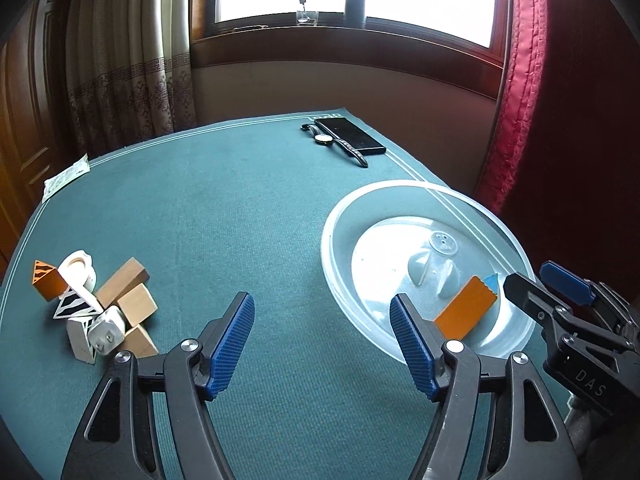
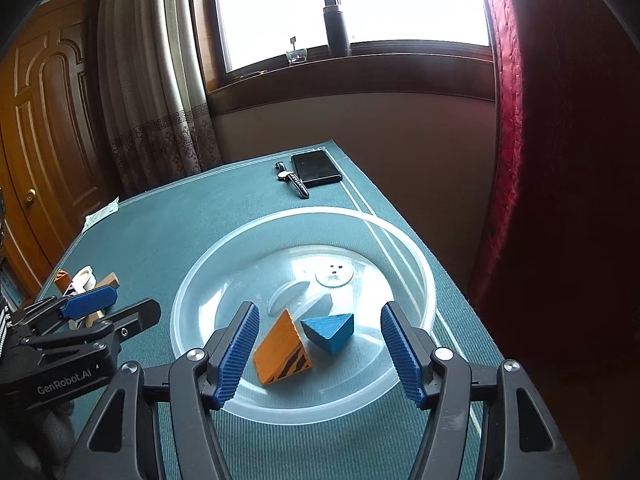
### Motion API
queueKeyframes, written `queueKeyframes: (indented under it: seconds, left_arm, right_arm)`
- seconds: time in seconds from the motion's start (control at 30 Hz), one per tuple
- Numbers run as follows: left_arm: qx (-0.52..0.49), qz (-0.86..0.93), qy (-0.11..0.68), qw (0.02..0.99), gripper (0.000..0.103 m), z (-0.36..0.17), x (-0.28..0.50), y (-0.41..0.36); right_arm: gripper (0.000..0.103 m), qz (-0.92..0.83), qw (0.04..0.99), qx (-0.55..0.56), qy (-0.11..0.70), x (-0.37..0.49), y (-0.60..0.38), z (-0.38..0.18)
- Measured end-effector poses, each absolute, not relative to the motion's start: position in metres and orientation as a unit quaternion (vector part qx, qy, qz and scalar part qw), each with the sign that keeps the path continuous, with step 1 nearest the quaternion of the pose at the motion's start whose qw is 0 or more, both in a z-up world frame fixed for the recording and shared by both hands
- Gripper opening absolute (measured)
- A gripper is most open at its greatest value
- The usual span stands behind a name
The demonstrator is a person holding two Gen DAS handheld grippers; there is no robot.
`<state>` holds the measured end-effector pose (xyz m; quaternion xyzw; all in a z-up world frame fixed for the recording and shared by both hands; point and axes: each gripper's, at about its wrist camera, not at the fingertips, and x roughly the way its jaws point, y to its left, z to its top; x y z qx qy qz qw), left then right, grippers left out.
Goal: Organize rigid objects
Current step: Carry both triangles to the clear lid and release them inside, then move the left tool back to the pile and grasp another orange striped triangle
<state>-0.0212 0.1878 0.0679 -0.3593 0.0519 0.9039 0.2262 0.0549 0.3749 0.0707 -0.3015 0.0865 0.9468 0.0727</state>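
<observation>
A: Where are the blocks?
B: The orange wedge (image 2: 282, 350) and blue wedge (image 2: 330, 332) lie in the clear bowl (image 2: 416, 280), between the right gripper (image 2: 320, 352) fingers, spread wide, touching neither.
A: And the left gripper (image 1: 324, 344)?
B: Wide, empty, over bare tabletop (image 1: 240, 216).

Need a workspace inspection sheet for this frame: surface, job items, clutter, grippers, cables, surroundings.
Surface: green mat on a table.
Job's things: orange block and blue block in the clear bowl; block pile on the mat, away from the bowl.
Clutter: watch, black case, paper.
Grippers: left gripper and right gripper open, holding nothing.
Cables: nothing seen.
Surroundings: window, curtains, door.
</observation>
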Motion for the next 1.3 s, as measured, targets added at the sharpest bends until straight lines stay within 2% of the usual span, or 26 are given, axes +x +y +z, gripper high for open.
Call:
queueKeyframes:
  seconds: [0.3,0.63,1.3]
  left_arm:
    - [-0.356,0.917,0.032,0.176,0.077,0.072,-0.027,0.141]
    - [-0.362,0.927,-0.005,0.101,0.081,0.072,-0.045,0.074]
    - [-0.372,0.927,-0.040,-0.013,0.081,0.059,-0.082,-0.037]
  right_arm:
    - [0.069,0.954,0.052,-0.291,0.055,0.060,0.352,0.072]
    - [0.078,0.956,0.018,-0.290,0.028,0.064,0.321,0.070]
    - [0.079,0.928,-0.099,-0.360,0.013,0.051,0.249,0.053]
